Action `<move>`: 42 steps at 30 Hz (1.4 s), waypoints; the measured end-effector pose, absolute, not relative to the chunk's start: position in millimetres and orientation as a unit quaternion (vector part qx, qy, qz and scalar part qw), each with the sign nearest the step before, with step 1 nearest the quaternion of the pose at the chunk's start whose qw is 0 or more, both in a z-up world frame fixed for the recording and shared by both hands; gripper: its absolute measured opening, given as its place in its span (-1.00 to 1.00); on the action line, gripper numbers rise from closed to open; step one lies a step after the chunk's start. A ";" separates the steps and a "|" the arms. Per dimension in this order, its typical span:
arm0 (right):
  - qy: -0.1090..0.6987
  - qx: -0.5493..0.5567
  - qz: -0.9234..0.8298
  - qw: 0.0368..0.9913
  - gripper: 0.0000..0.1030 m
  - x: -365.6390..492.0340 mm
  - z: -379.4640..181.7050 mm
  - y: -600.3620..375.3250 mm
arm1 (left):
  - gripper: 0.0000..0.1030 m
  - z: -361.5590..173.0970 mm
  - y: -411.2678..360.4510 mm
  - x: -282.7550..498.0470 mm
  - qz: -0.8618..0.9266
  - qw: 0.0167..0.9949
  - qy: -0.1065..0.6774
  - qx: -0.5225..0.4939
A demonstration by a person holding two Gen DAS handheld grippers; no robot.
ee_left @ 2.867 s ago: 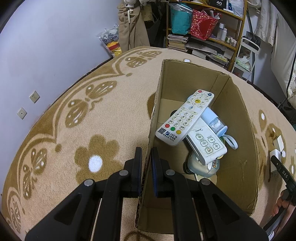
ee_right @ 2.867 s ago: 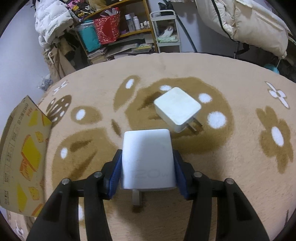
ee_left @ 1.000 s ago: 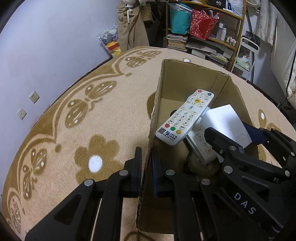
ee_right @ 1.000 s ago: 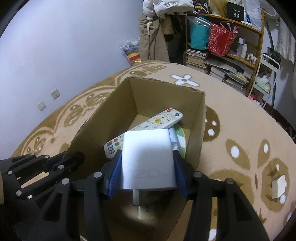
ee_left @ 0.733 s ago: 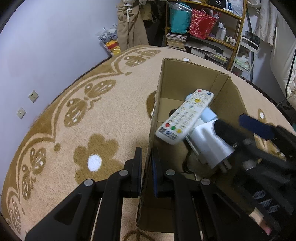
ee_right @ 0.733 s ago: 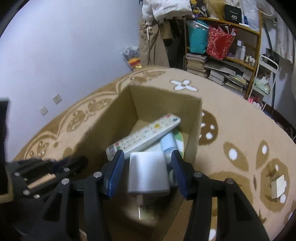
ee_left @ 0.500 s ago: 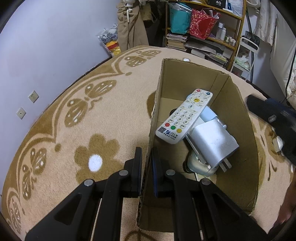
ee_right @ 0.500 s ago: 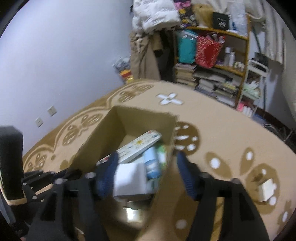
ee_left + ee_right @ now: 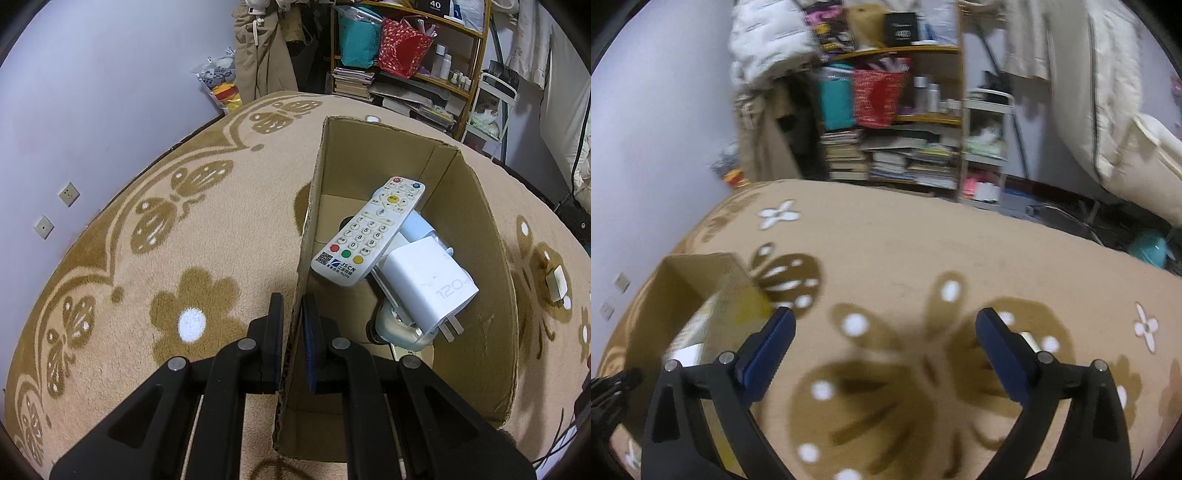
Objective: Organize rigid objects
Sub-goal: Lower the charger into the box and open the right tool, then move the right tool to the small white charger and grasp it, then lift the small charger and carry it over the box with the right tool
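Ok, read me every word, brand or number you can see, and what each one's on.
"JSCN": remote, bottom end.
"120W": white charger in the box.
"40": black box on the shelf.
Remote's small print, QR code and key labels: too small.
Right wrist view: too blurred.

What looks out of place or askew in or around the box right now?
Inside the cardboard box the items lie in a jumble: the white charger rests tilted on the pile, prongs pointing out, and the remote leans askew across it. A second white charger lies on the carpet, outside the box.
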State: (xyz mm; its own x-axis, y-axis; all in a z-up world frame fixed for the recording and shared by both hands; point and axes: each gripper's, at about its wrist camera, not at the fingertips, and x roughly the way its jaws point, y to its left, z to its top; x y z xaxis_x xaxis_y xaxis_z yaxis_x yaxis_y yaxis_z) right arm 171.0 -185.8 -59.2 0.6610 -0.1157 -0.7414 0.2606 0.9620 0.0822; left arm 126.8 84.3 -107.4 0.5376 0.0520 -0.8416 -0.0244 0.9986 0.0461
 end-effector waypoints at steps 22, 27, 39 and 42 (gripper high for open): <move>0.465 0.124 -0.214 0.850 0.87 167.9 -154.9 -282.7 | -0.82 -108.7 84.7 127.4 0.020 0.877 0.480 0.009; 0.487 0.140 -0.227 0.832 0.49 162.8 -169.7 -292.7 | -0.82 -108.8 84.4 127.2 0.020 0.877 0.480 0.009; 0.473 0.125 -0.217 0.845 0.28 148.8 -166.1 -286.2 | -0.82 -109.6 85.2 127.9 0.020 0.877 0.480 0.008; 0.468 0.121 -0.196 0.853 0.28 146.3 -159.9 -278.5 | -0.82 -109.8 85.4 127.8 0.021 0.877 0.480 0.008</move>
State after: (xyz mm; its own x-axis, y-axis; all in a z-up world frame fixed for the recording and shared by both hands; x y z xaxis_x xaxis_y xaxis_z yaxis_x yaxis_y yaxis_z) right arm 146.3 -278.5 -159.9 0.4849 -0.2213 -0.8461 0.4474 0.8940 0.0227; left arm 127.8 85.4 -109.8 0.5377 0.0439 -0.8420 -0.0291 0.9990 0.0336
